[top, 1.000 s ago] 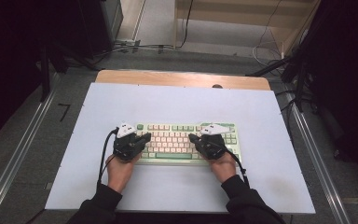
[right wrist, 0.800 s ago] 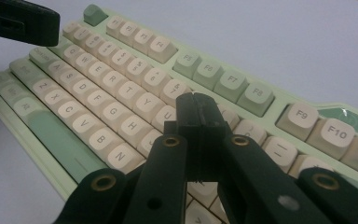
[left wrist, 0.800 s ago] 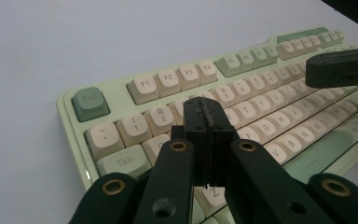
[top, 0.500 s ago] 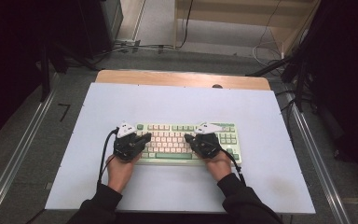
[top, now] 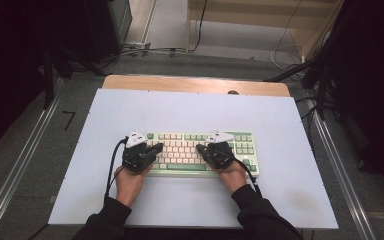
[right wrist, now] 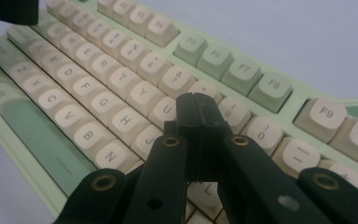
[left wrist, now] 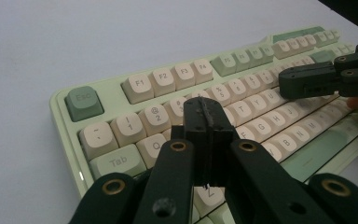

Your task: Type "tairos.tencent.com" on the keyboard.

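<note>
A pale green keyboard with cream keys lies on the white tabletop, near its middle. My left gripper hovers over the keyboard's left half, jaws shut with nothing between them; in the left gripper view its tip sits just above the keyboard's number and Q-row keys. My right gripper is over the right half, also shut and empty; its tip hangs just above the keyboard's keys near U and J. Whether either tip touches a key I cannot tell.
A strip of wooden table edge shows behind the white top. Metal rails run along both sides on the floor, and cables lie on the floor beyond. Open tabletop surrounds the keyboard.
My right gripper has edged slightly to the left over the keys. The left gripper has stayed where it was.
</note>
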Available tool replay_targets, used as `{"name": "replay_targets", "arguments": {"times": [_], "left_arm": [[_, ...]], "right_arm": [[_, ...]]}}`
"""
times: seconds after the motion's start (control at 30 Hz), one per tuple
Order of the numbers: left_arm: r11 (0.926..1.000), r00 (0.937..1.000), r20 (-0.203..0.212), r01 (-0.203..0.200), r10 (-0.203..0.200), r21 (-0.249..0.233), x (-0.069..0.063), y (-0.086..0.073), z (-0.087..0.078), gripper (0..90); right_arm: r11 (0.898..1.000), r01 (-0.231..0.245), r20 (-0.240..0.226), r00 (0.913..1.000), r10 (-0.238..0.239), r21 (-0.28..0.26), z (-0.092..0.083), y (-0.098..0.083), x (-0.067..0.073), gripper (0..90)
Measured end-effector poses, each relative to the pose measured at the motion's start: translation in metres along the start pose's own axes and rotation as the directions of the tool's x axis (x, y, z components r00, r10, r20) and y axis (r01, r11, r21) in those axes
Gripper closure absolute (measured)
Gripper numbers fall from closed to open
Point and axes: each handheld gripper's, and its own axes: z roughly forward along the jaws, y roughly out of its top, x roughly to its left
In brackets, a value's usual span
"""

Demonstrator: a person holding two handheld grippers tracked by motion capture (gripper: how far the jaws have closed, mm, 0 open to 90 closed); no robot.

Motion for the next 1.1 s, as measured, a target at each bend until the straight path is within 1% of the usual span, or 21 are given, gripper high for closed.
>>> {"name": "replay_targets", "arguments": {"times": [0.1,0.17,0.3,0.6,0.7,1.1], "left_arm": [[1.0,1.0,0.0,0.001,-0.001,-0.001,0.0,0.0,0.0,90.0],[1.0,1.0,0.001,0.001,-0.001,-0.001,-0.001,0.0,0.001,90.0],[1.0,1.0,0.001,0.003,-0.003,-0.003,-0.001,0.0,0.001,90.0],[1.0,1.0,0.003,-0.005,0.005,-0.001,-0.002,0.0,0.001,90.0],[1.0,1.0,0.005,-0.008,0.008,0.005,-0.002,-0.001,0.002,90.0],[0.9999,0.9998,0.013,-0.015,0.015,0.004,-0.006,0.0,0.005,90.0]], "right_arm": [[1.0,-0.004,-0.001,1.0,0.004,0.01,-0.001,0.001,0.0,87.9],[1.0,-0.004,-0.003,1.0,0.004,-0.012,-0.005,0.003,0.001,87.9],[0.999,-0.007,-0.006,1.0,0.007,-0.034,-0.01,0.005,0.001,88.0],[0.998,-0.03,-0.008,0.9995,0.03,-0.051,-0.015,0.006,-0.005,87.9],[0.998,-0.03,-0.008,0.9995,0.03,-0.052,-0.017,0.006,-0.006,87.9],[0.998,-0.036,-0.006,0.9994,0.035,-0.053,-0.021,0.003,-0.007,87.9]]}}
